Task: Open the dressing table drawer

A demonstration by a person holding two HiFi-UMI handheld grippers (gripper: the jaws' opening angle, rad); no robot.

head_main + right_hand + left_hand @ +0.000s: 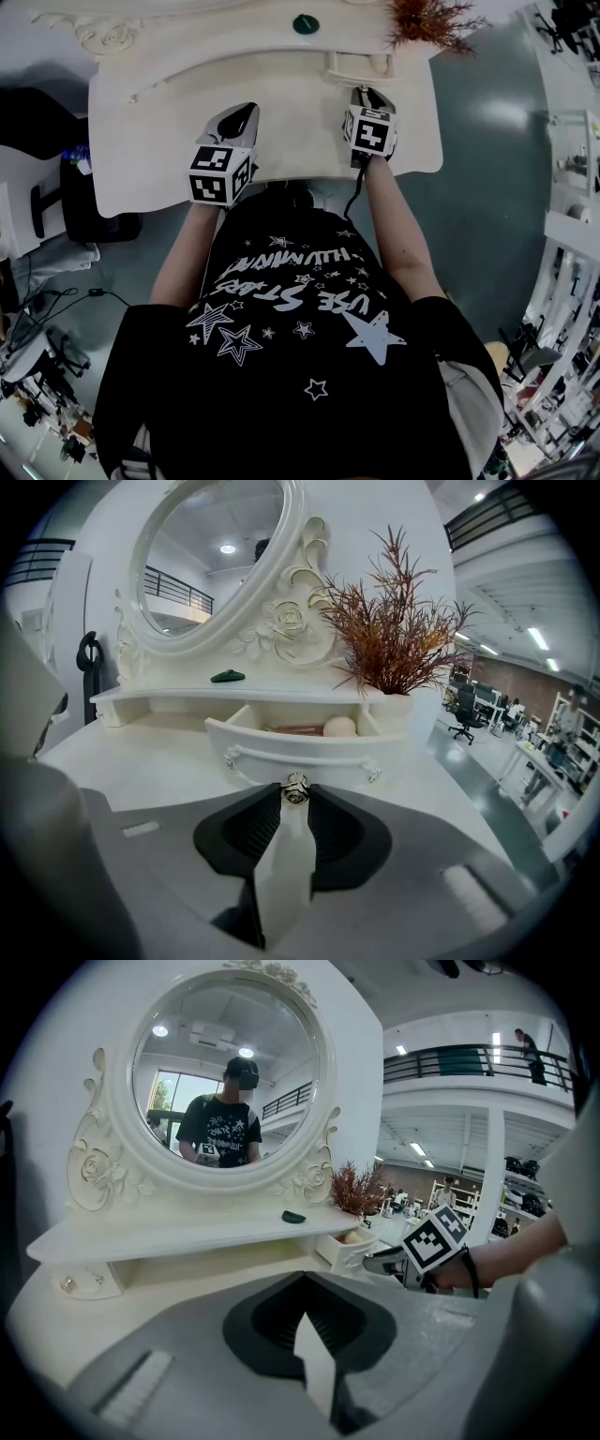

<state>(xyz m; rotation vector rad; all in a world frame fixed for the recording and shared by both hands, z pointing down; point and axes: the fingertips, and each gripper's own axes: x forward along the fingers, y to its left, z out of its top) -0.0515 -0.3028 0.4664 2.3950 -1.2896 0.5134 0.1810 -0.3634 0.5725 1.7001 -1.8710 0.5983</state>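
Observation:
The white dressing table (169, 112) carries a small drawer (300, 749) on its right side, pulled out and open. Inside it lie a pale round object (339, 727) and a reddish item. My right gripper (296, 791) is shut on the drawer's metal knob (296, 787); from the head view it (370, 97) sits at the drawer front (361, 67). My left gripper (239, 120) hovers over the tabletop to the left, jaws closed with nothing held (302, 1283). From the left gripper view the open drawer (352, 1246) shows beside the right gripper's marker cube (436, 1238).
A round mirror (230, 1063) in a carved frame stands at the back. A dried red plant (394, 635) sits right of the drawer. A small dark green object (306, 23) rests on the shelf. A black chair (56, 187) is left of the table.

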